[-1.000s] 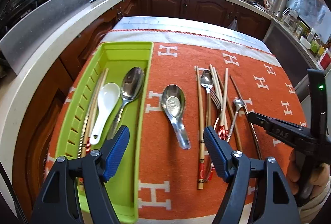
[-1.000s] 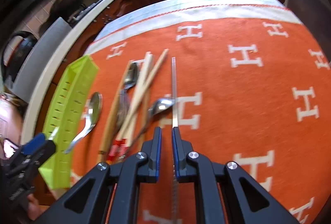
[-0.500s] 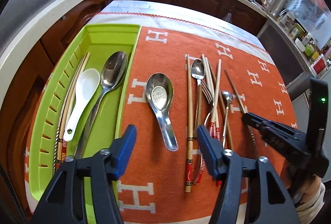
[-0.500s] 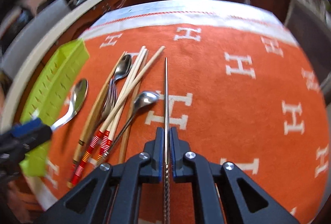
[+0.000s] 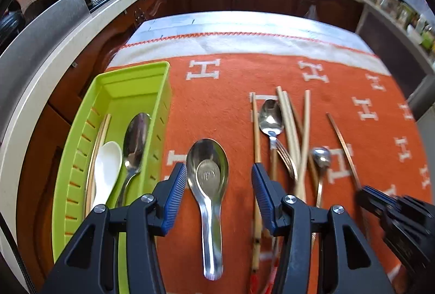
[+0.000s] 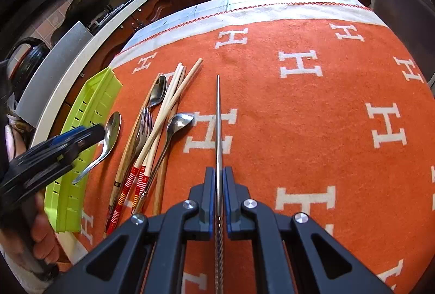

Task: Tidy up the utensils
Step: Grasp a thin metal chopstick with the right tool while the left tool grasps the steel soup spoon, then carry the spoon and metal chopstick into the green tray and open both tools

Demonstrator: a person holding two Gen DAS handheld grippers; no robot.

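The left hand-held gripper (image 5: 218,182) hangs spread wide astride the steel soup spoon (image 5: 209,185) on the orange cloth (image 5: 223,103). The right hand-held gripper (image 6: 218,185) clamps a metal chopstick (image 6: 218,117). Beyond, loose utensils (image 6: 155,131) lie beside the green tray (image 5: 136,76).

Both grippers look the same: chunky matte black plastic arms with triangular cutouts and round silver screws at the joints. The left gripper (image 5: 219,185) has ribbed blue rubber pads (image 5: 174,196) on its fingers, and the right gripper (image 6: 219,194) has blue pads too. A bare hand (image 6: 44,238) with a pale sleeve cuff shows at the right view's edge.
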